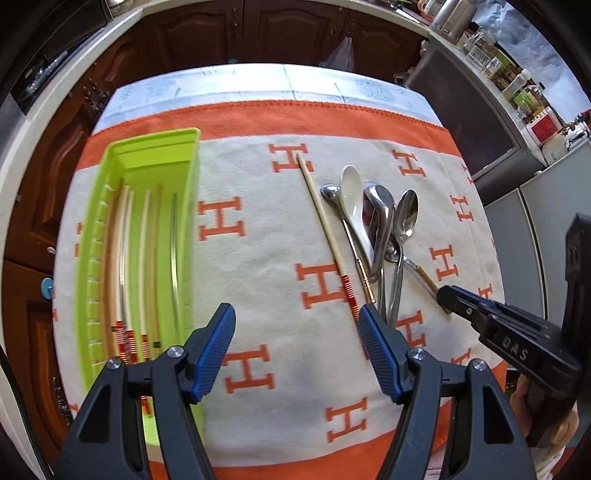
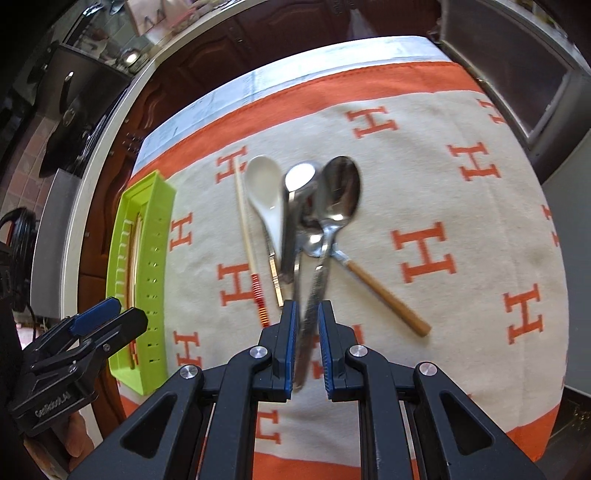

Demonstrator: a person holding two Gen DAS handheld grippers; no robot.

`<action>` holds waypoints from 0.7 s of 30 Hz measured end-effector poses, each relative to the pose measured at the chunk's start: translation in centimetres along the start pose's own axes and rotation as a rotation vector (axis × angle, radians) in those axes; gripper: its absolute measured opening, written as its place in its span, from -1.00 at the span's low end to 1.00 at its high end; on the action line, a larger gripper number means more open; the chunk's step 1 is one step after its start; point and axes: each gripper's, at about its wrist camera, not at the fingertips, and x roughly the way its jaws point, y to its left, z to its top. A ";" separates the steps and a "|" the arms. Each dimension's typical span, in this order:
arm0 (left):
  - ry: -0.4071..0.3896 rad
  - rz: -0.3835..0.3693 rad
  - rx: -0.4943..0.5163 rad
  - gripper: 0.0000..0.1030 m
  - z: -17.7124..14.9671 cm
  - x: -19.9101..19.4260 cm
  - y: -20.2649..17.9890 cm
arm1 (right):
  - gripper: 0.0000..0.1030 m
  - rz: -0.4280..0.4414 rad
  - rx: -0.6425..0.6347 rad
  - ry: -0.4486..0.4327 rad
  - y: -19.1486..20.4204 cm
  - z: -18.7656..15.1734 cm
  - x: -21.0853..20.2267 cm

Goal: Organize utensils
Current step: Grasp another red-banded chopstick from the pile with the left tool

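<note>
A green utensil tray (image 1: pixel 110 236) (image 2: pixel 159 236) lies at the left of the cloth and holds several chopsticks (image 1: pixel 125 258). One chopstick (image 1: pixel 325 229) (image 2: pixel 246 236), a white ceramic spoon (image 1: pixel 352 195) (image 2: pixel 264 188) and several steel spoons (image 1: pixel 391 229) lie in a pile at the middle. My left gripper (image 1: pixel 297 343) is open and empty above the cloth. My right gripper (image 2: pixel 306 343) has its jaws narrowly apart around the handle of a large steel spoon (image 2: pixel 340 192). A wooden-handled spoon (image 2: pixel 384 291) points right.
The orange and cream H-patterned cloth (image 1: pixel 258 258) covers the table. Dark wooden cabinets (image 1: pixel 258 29) stand behind. A counter with jars and bottles (image 1: pixel 509 70) is at the back right, and a grey fridge (image 1: pixel 546 229) is to the right.
</note>
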 end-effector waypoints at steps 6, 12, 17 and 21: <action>0.085 -0.029 -0.067 0.03 2.4 4.7 -0.7 | -0.76 -0.001 0.050 -0.021 -3.0 0.2 0.1; 0.137 -0.004 -0.086 -0.13 3.6 7.8 -1.8 | -0.76 0.019 0.066 -0.025 -4.4 0.2 0.4; 0.146 0.036 -0.071 -0.15 4.0 9.0 -2.9 | -0.76 0.032 0.072 -0.024 -4.6 0.1 0.6; 0.160 0.072 -0.066 -0.15 4.4 9.8 -3.4 | -0.76 0.035 0.066 -0.027 -4.5 0.1 0.7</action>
